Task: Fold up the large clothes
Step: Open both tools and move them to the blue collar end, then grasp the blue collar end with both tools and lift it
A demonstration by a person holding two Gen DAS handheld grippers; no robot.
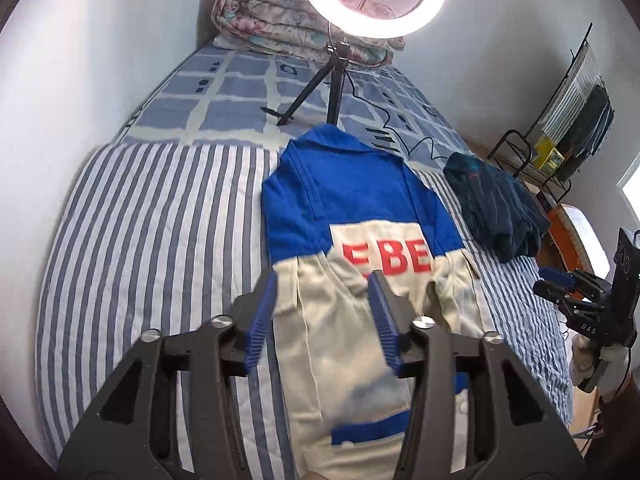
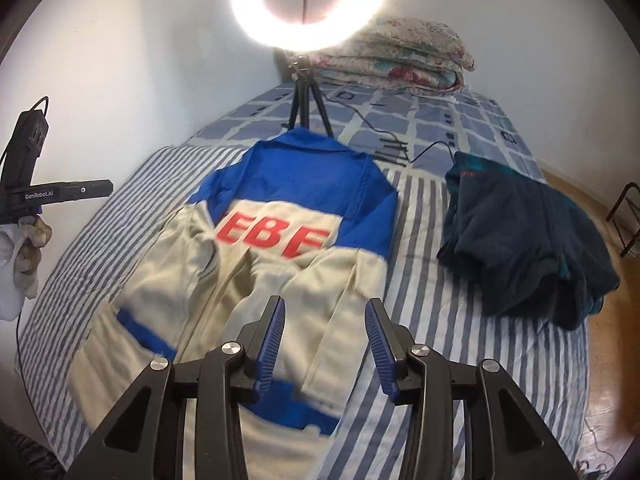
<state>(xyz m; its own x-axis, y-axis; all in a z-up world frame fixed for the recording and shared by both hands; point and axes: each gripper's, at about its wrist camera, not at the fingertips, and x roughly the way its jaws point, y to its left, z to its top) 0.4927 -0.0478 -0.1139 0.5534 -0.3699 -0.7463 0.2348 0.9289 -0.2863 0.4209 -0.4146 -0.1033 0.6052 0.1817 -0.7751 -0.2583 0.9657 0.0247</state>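
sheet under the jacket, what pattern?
Blue-grey and white stripes on the sheet beneath the jacket; clearest in the left wrist view.

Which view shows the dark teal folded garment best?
The right wrist view: the dark teal folded garment lies large and whole on the striped sheet. In the left wrist view it sits smaller, near the right edge, squeezed by the fisheye.

- Left wrist view looks steeply down the striped bed (image 1: 160, 220) from its near edge, close over the blue-and-cream jacket (image 1: 360, 208).
- Right wrist view does likewise, further right; both share jacket (image 2: 280, 208) and glowing ring light (image 2: 308, 4).
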